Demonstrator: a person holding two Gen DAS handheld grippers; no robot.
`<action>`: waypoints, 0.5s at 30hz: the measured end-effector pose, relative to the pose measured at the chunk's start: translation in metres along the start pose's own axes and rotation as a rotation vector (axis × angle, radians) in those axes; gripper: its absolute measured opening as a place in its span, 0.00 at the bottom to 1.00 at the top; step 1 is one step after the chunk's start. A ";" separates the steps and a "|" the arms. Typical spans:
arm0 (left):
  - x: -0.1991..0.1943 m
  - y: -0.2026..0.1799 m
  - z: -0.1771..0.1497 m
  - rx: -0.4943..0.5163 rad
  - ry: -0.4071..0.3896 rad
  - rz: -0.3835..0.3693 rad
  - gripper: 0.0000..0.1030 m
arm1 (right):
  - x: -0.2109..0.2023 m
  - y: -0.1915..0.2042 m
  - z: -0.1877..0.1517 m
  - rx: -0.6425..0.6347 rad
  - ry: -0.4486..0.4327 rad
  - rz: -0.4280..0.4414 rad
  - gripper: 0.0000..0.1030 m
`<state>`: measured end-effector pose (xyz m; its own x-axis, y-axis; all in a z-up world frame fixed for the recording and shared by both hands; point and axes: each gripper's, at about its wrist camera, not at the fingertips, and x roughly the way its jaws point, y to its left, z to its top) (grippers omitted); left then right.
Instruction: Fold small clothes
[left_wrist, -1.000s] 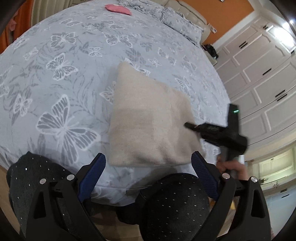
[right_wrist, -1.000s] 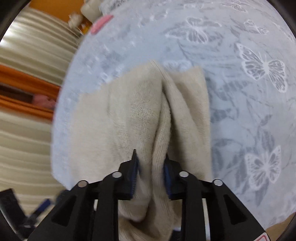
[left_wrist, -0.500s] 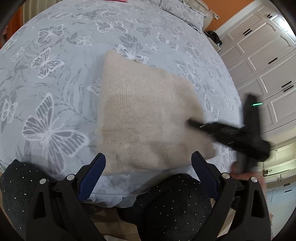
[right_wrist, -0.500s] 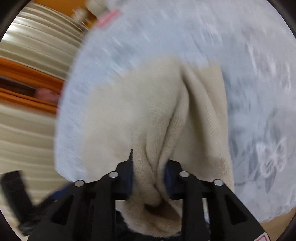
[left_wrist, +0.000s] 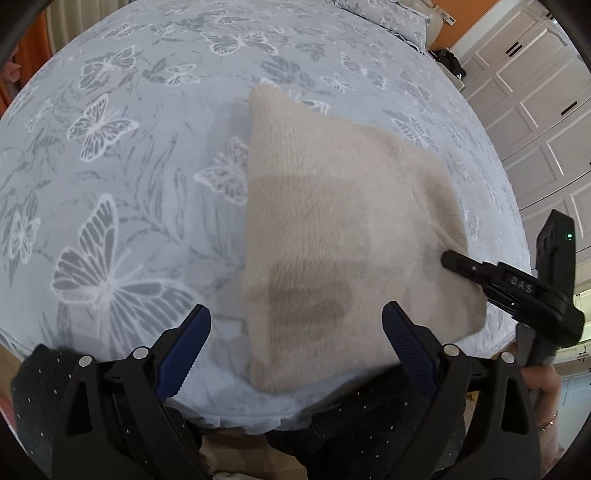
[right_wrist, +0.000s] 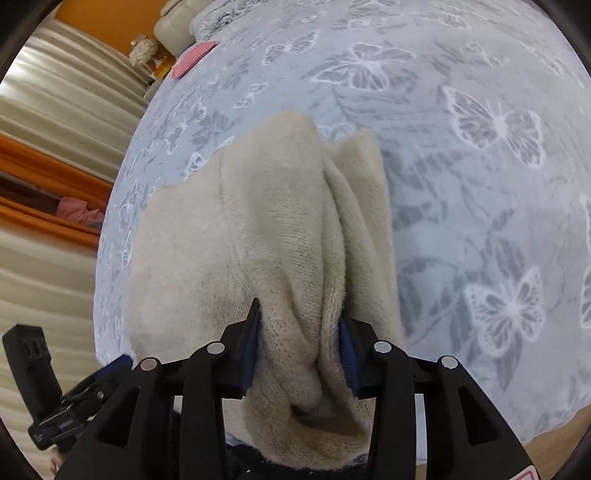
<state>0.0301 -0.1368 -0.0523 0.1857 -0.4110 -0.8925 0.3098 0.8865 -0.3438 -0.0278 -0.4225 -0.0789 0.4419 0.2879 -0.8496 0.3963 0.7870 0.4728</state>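
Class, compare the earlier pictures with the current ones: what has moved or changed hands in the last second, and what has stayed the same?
Little changed. The right gripper stays shut on the beige garment, which has shifted slightly across the bedspread. The left gripper remains open, hovering above the garment's near edge, holding nothing. Nothing was grasped or released.

— What are the grippers looking like?
— Left gripper (left_wrist: 295, 325): black angular arms, ridged blue pads (left_wrist: 184, 350), round silver screws. Right gripper (right_wrist: 299, 347) is showing the same.
— And the person?
— Wearing dark white-dotted trousers (left_wrist: 369, 435).
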 end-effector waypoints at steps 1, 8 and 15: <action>0.000 0.000 0.002 0.001 -0.002 0.002 0.89 | -0.002 0.000 0.001 -0.002 0.002 0.004 0.40; -0.001 -0.010 0.011 0.022 -0.026 0.018 0.89 | 0.005 0.008 0.001 0.029 0.036 0.001 0.53; 0.007 -0.012 0.011 0.031 -0.011 0.033 0.89 | -0.005 0.008 0.004 0.044 -0.058 0.055 0.24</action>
<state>0.0378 -0.1528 -0.0512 0.2066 -0.3843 -0.8998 0.3320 0.8926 -0.3049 -0.0239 -0.4196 -0.0698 0.5090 0.2974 -0.8078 0.4045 0.7457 0.5295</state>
